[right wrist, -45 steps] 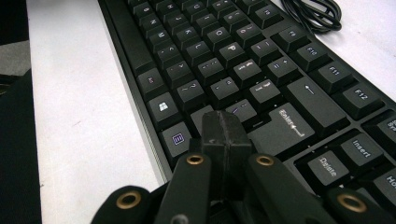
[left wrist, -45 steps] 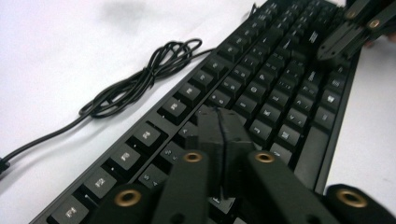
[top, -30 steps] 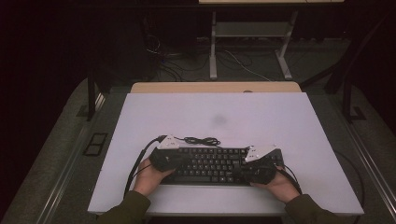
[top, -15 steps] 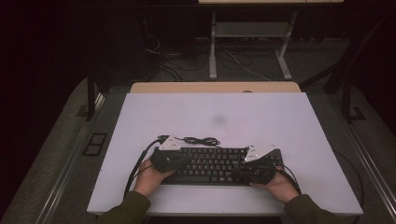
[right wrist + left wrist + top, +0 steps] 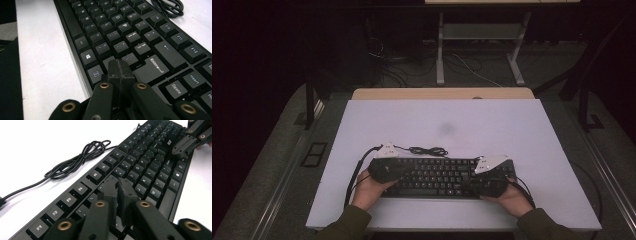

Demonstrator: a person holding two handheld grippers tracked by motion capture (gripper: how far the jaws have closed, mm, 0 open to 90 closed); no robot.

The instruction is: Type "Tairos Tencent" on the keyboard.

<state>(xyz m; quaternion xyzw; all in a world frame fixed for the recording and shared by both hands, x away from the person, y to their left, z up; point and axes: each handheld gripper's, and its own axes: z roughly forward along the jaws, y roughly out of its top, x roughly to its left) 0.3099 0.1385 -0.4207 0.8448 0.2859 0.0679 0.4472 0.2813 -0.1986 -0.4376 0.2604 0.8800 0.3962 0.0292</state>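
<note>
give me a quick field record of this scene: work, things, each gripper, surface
work: typing on a keyboard with closed gripper tips
keyboard: black, lies flat near the person's edge of the table
cable: black, loosely coiled just behind the keyboard
left gripper: over the left keys, below the function row; jaws have just been opening a slit, nothing between them
right gripper: jaws shut, nothing held, tip by the Enter key
hands: one at each end of the keyboard

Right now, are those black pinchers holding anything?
No, nothing is held. The right gripper is shut with nothing between its jaws, over the keyboard near Enter. The left gripper has just opened a crack, nothing between, over the keys.
</note>
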